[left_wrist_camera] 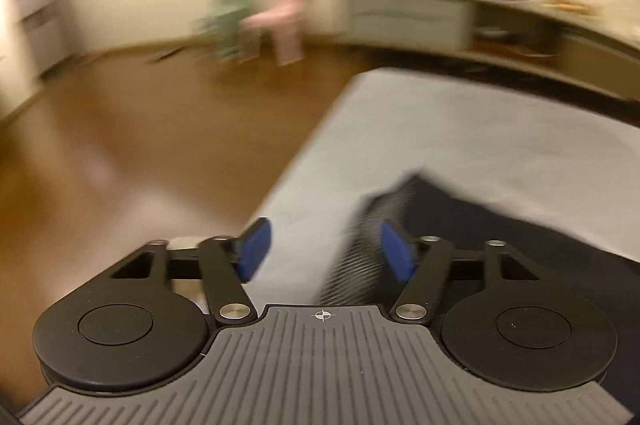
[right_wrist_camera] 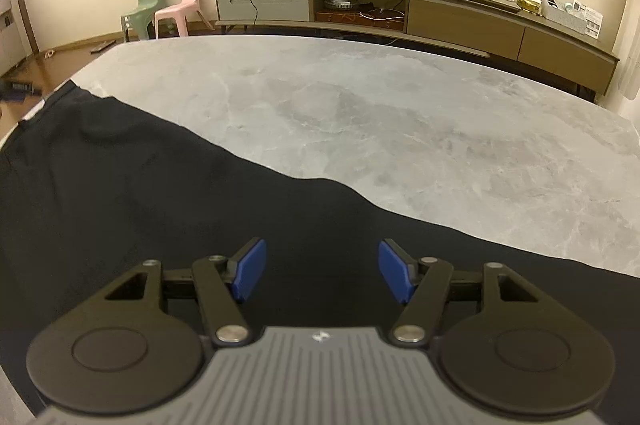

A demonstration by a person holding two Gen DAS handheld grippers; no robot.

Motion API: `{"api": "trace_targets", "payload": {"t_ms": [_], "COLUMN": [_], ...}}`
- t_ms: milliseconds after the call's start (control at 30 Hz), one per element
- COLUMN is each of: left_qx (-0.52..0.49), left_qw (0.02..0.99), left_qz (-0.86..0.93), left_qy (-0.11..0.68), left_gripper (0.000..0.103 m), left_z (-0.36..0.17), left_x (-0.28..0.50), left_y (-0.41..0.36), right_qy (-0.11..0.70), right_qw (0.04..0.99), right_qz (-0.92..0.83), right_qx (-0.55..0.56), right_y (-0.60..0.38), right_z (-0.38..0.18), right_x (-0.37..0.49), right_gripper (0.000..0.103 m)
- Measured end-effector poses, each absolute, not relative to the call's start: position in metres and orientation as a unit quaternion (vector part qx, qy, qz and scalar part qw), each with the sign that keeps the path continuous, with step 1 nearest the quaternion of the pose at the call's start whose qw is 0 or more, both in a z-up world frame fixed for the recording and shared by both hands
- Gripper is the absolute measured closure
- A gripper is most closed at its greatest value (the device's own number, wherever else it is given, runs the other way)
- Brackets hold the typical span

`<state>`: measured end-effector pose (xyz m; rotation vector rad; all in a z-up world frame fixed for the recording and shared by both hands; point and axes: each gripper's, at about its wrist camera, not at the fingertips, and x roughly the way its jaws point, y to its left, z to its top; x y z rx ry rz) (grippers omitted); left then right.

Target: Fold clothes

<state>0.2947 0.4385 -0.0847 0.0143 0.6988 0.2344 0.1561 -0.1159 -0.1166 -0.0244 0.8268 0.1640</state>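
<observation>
- One dark garment [right_wrist_camera: 168, 193] is seen spread over the near left part of the grey marble bench [right_wrist_camera: 400, 113], its far edge running across from far left to near right.
- No fold can be made out in it yet; the folding is judged to be at its start, with nearly all of it left.
- The right tongs [right_wrist_camera: 322, 275] are held wide apart above the cloth, and nothing is gripped between them.
- The left tongs [left_wrist_camera: 326, 251] are also wide apart and hold nothing; a ribbed hem or cuff [left_wrist_camera: 360, 245], blurred, lies just at the right pad.
- A grasp on an edge of the garment is probably needed next.
</observation>
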Motion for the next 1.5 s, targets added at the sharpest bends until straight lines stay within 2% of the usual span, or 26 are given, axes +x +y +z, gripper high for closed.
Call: {"api": "trace_targets", "payload": {"t_ms": [133,167,233,300,333,367,400,533,567,600,667,800,900,1033,1133,1233,1333,1500], "left_qx": [0.037,0.045,0.052,0.056,0.059,0.064,0.061,0.012,0.005,-0.001,0.002,0.044,0.054,0.102,0.13,0.137,0.114,0.089], "left_qw": [0.926,0.921,0.918,0.92,0.921,0.921,0.921,0.919,0.918,0.916,0.912,0.911,0.923,0.906,0.898,0.877,0.888,0.932], "left_qz": [0.08,0.076,0.061,0.052,0.048,0.053,0.066,0.108,0.119,0.132,0.159,0.204,0.118,0.08,0.117,0.211,0.206,0.085], "left_qy": [0.367,0.378,0.387,0.383,0.382,0.38,0.38,0.38,0.379,0.379,0.377,0.357,0.362,0.404,0.403,0.408,0.394,0.342], "left_gripper": [0.037,0.041,0.059,0.086,0.091,0.102,0.103,0.103,0.101,0.091,0.085,0.088,0.084,0.084,0.081,0.082,0.083,0.08], "left_z": [-0.097,-0.103,-0.111,-0.109,-0.108,-0.107,-0.105,-0.102,-0.101,-0.101,-0.092,-0.065,-0.055,-0.082,-0.098,-0.099,-0.081,-0.041], "left_x": [0.315,0.319,0.321,0.318,0.316,0.314,0.313,0.309,0.309,0.309,0.305,0.291,0.277,0.276,0.28,0.28,0.256,0.174], "left_y": [0.432,0.43,0.427,0.425,0.424,0.424,0.428,0.445,0.446,0.446,0.441,0.415,0.383,0.363,0.367,0.385,0.387,0.324], "right_qy": [0.408,0.411,0.417,0.423,0.424,0.426,0.427,0.431,0.431,0.432,0.432,0.414,0.401,0.409,0.413,0.406,0.397,0.365], "right_qw": [0.908,0.906,0.903,0.9,0.899,0.898,0.898,0.896,0.896,0.895,0.896,0.909,0.916,0.911,0.904,0.899,0.894,0.928], "right_qz": [0.093,0.095,0.098,0.102,0.103,0.104,0.104,0.1,0.099,0.099,0.094,0.05,0.001,-0.059,-0.1,-0.15,-0.189,-0.04], "right_qx": [-0.024,-0.026,-0.03,-0.03,-0.03,-0.031,-0.032,-0.037,-0.038,-0.038,-0.038,-0.024,-0.006,0.011,0.041,0.068,0.09,0.059], "right_y": [-0.114,-0.113,-0.111,-0.111,-0.111,-0.112,-0.113,-0.119,-0.122,-0.125,-0.131,-0.154,-0.18,-0.22,-0.259,-0.295,-0.307,-0.227], "right_z": [-0.121,-0.123,-0.127,-0.131,-0.132,-0.133,-0.133,-0.135,-0.135,-0.135,-0.134,-0.127,-0.124,-0.129,-0.135,-0.136,-0.131,-0.109], "right_x": [0.157,0.158,0.162,0.166,0.168,0.169,0.169,0.167,0.166,0.165,0.163,0.161,0.161,0.162,0.157,0.15,0.141,0.124], "right_gripper": [0.039,0.039,0.039,0.039,0.039,0.039,0.039,0.037,0.036,0.036,0.036,0.038,0.044,0.044,0.035,0.035,0.047,0.045]}}
